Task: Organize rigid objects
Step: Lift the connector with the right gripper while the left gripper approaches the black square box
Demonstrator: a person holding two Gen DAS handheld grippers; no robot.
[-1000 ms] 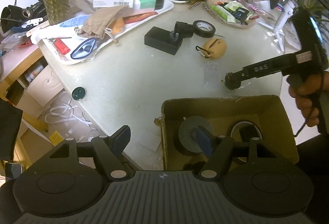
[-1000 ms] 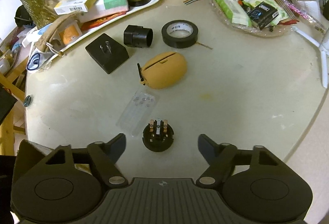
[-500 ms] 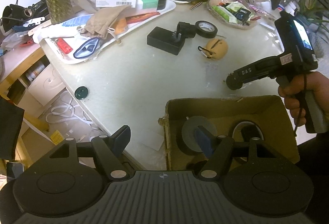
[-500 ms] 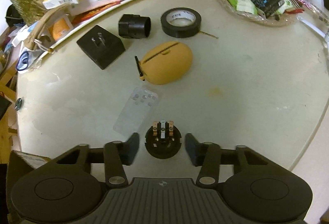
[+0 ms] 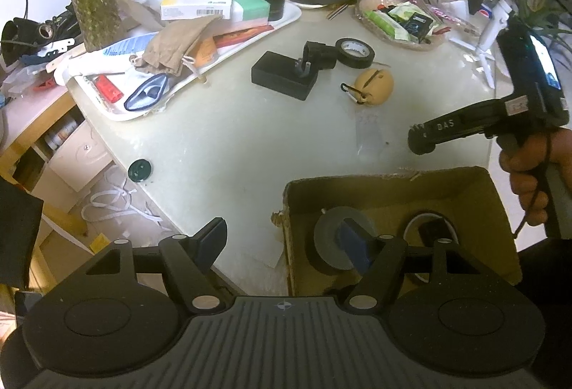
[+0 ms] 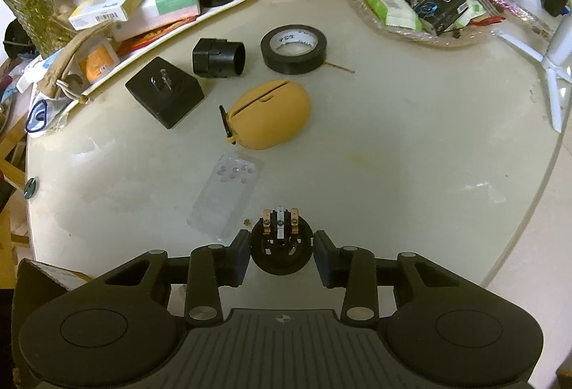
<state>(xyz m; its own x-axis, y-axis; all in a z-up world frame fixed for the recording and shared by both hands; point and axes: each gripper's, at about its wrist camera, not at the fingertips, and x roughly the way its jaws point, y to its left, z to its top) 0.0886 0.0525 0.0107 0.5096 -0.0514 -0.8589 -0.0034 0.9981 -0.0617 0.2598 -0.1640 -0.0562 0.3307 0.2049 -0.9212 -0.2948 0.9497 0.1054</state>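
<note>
Right wrist view: round black socket part (image 6: pixel 280 246) sits on table (image 6: pixel 393 146) right between my right gripper (image 6: pixel 280 255) fingers, pads pressed on both its sides, so I'd call that gripped. Clear plastic case (image 6: pixel 227 197) just beside, up-left. Yellow pouch (image 6: pixel 271 113) further out, then black adapter (image 6: pixel 164 91) and tape roll (image 6: pixel 293 48). Left gripper (image 5: pixel 282 242) fingers spread wide, nothing between, right finger hanging over cardboard box (image 5: pixel 497 210) near table edge.

Black tape roll (image 6: pixel 293 48), mustard-yellow case (image 6: pixel 271 114), black plug adapter (image 6: pixel 164 91), brown cardboard box (image 5: pixel 497 210).
</note>
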